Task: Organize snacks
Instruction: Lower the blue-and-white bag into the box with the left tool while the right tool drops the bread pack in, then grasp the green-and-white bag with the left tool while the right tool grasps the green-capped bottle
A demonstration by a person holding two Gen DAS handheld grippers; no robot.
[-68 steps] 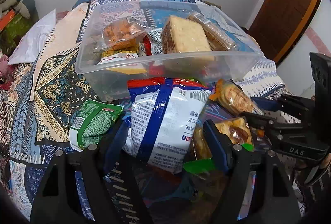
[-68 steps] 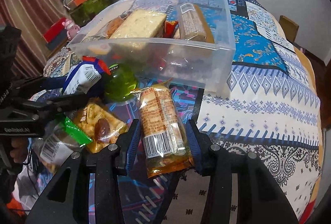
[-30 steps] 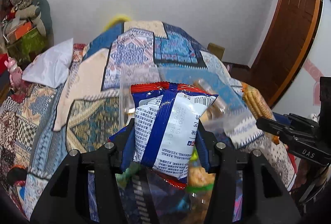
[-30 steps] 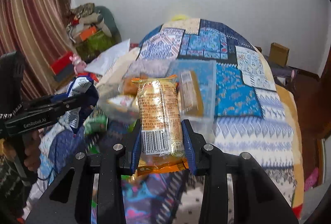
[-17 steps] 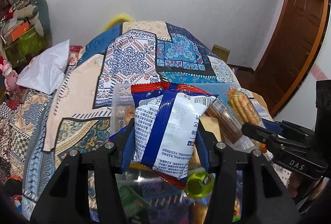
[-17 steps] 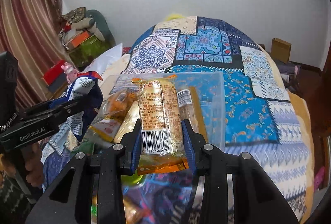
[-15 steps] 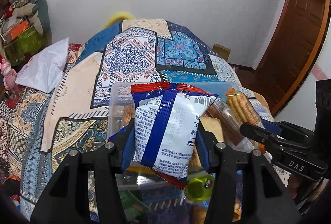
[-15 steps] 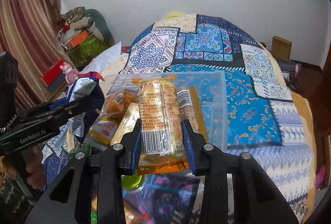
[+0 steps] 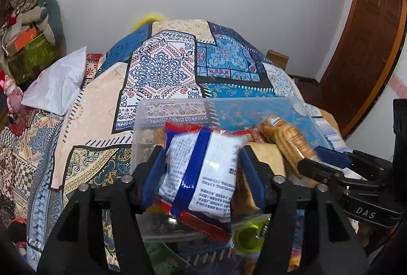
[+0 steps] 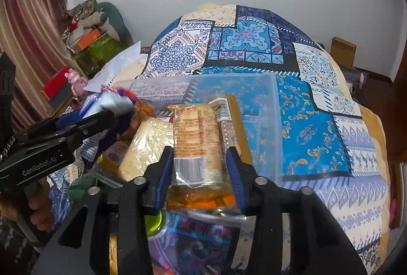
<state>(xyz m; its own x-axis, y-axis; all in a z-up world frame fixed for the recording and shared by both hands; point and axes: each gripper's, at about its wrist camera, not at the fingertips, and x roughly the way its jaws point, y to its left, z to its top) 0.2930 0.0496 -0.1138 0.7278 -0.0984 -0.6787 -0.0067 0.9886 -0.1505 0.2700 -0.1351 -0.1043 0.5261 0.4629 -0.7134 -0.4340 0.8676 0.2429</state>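
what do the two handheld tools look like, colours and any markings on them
Both are matte black two-finger tools with blue ribbed pads and silver screw heads on the finger arms. The left tool carries white "GenRobot.AI" lettering on its side, readable in the right wrist view. The right tool shows white "DAS" lettering on its body in the left wrist view. No sleeves or cables are visible.

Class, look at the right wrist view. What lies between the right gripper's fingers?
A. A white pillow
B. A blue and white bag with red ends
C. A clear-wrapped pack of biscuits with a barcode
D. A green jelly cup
C: the biscuit pack lies between the right gripper pads, above the clear plastic bin, as the jaws are opening.
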